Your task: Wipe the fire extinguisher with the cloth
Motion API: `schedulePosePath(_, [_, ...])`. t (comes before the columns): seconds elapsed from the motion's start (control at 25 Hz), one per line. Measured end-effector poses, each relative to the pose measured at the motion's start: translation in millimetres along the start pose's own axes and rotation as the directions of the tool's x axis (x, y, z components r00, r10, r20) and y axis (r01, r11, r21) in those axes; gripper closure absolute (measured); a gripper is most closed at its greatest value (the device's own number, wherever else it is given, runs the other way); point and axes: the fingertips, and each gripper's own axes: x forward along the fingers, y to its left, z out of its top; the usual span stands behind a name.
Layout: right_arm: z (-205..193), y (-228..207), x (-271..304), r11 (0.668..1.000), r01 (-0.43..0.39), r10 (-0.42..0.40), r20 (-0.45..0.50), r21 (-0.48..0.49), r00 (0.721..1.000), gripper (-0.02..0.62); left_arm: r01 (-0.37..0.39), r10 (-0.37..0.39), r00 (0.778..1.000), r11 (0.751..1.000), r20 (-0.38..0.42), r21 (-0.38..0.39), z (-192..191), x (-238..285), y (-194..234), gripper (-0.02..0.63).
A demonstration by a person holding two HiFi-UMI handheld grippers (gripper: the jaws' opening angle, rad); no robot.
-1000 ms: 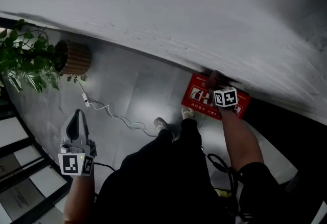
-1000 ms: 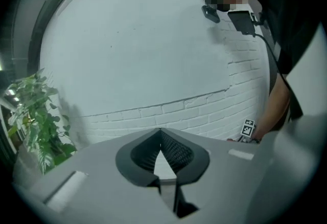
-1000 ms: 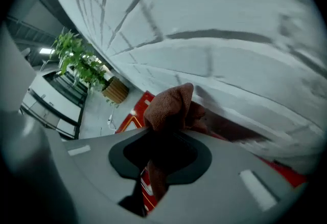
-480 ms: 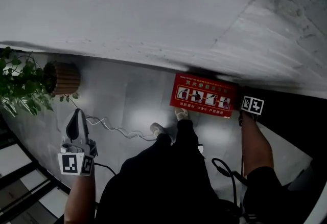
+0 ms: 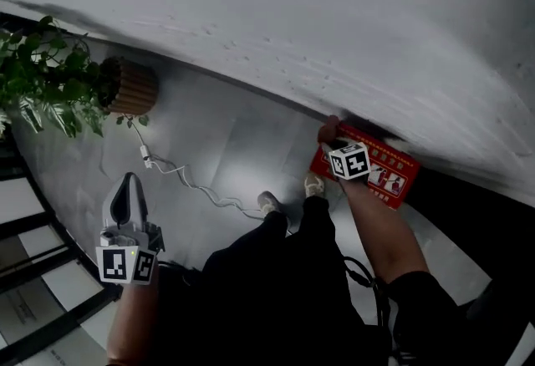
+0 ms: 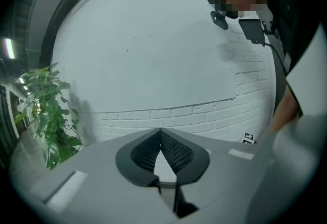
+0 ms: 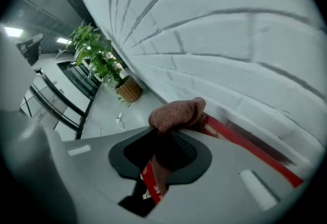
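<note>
A red fire extinguisher box (image 5: 383, 175) with pictograms stands on the floor against the white brick wall (image 5: 334, 22). My right gripper (image 5: 331, 134) is shut on a reddish-brown cloth (image 5: 333, 127) and holds it at the box's top left end. In the right gripper view the bunched cloth (image 7: 179, 112) bulges out between the jaws of my right gripper (image 7: 171, 138), over the box's red edge (image 7: 255, 154). My left gripper (image 5: 128, 182) hangs far to the left over bare floor. Seen in its own view, the left gripper (image 6: 161, 134) is shut on nothing, its tips touching.
A potted plant (image 5: 46, 84) in a ribbed round pot (image 5: 134, 88) stands by the wall at left. A white cable (image 5: 192, 187) lies across the grey floor toward my shoes (image 5: 269, 204). Black-framed glazing (image 5: 33, 272) runs along the lower left.
The right gripper with the cloth has swept from the box's right end back to its left end. The left gripper has stayed over the floor, shut.
</note>
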Motion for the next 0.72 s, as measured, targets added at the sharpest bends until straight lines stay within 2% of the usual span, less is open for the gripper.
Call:
schedulePosePath(0.08, [3.1,9.0,26.7,1.0,-0.005,0.004,-0.068,-0.018,0.998,0.531,-0.03,0.03,0.999,1.0,-0.012,-0.002,-4.3,-13.3,10.7,0.607])
schedulePosePath(0.2, [-14.0,2.7,43.3,1.0,0.008,-0.008,-0.16,0.004,0.987,0.529,-0.068,0.068,0.997,0.998,-0.022,0.002,-4.6,-31.0,22.7,0.607])
schedulePosePath(0.4, [-34.2,-21.5,21.0,0.999,0.03,-0.023,-0.151,0.044,0.988,0.531,-0.088,0.088,0.996,0.996,-0.013,0.011,-2.4,-39.3,26.1,0.607])
schedulePosePath(0.6, [-78.2,-70.6,-37.7,0.973,0.117,-0.098,-0.104,0.197,0.99,0.531,0.003,-0.003,1.0,1.0,0.027,0.017,12.8,-11.9,-0.7,0.607])
schedulePosePath(0.72, [-113.3,-103.7,-81.7,0.94,0.171,-0.154,-0.081,0.295,0.985,0.531,0.086,-0.088,0.996,0.995,0.035,0.041,17.5,7.8,-29.3,0.607])
